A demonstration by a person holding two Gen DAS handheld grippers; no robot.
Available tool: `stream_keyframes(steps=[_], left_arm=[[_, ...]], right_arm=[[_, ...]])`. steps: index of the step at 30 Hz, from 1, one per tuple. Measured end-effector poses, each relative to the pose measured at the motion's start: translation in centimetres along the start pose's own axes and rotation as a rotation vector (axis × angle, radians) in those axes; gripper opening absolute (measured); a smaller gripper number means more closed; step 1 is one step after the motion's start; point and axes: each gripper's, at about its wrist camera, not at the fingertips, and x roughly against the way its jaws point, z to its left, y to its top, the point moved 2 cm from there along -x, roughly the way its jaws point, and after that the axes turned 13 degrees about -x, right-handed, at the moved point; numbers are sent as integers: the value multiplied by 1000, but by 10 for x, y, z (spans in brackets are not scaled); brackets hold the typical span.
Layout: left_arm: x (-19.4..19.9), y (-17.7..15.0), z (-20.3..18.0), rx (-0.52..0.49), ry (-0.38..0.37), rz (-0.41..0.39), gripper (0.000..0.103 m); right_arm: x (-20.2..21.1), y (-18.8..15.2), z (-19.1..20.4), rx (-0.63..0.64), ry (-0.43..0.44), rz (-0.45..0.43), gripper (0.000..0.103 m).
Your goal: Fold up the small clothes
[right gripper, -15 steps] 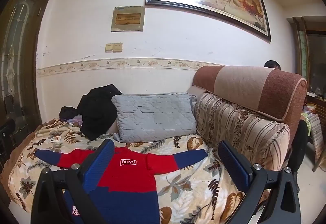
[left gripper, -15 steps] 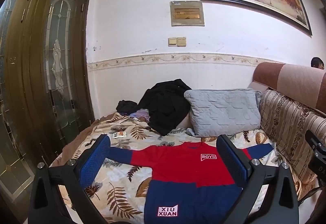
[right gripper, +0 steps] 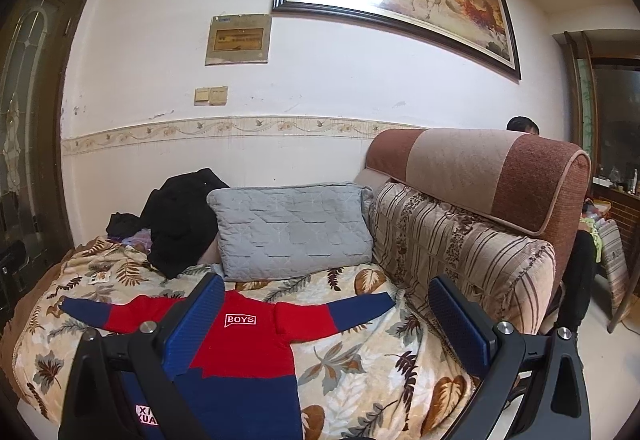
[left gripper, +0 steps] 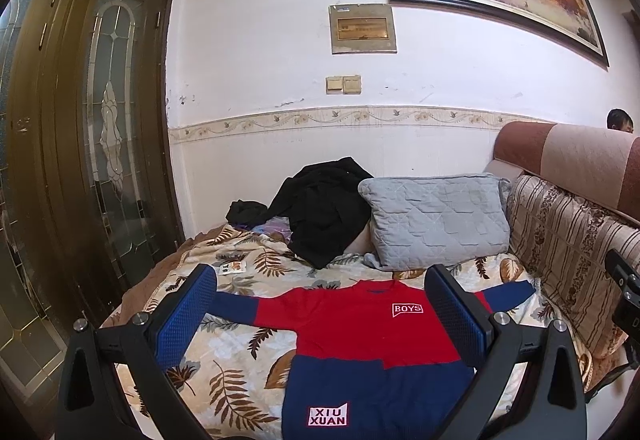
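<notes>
While the red-and-blue sweater (left gripper: 360, 336) lay flat on the leaf-print blanket (left gripper: 240, 372), the left gripper (left gripper: 320, 316) and right gripper (right gripper: 326, 324) hovered released, grasping nothing.

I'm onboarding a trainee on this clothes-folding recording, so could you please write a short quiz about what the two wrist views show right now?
1. True or false: the red and blue sweater lies flat on the leaf-print blanket with both sleeves spread out.
2. What lies directly beside the grey pillow, towards the door? A) a folded towel B) a black garment C) a basket
3. Fill in: the left claw and the right claw are both ____, gripping nothing.

Key: 1 true; 2 B; 3 open
</notes>
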Motion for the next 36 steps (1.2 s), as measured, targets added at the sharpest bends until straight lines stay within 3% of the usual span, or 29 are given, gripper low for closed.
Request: stream_keyframes(steps=[22,36], left_arm=[[-13,-8,1,15,13,-10,103],[-80,-15,-2,-36,37,28,103]], right_arm=[[-9,-8,7,32,-10,23,103],[-60,-24,21,69,-32,96,103]])
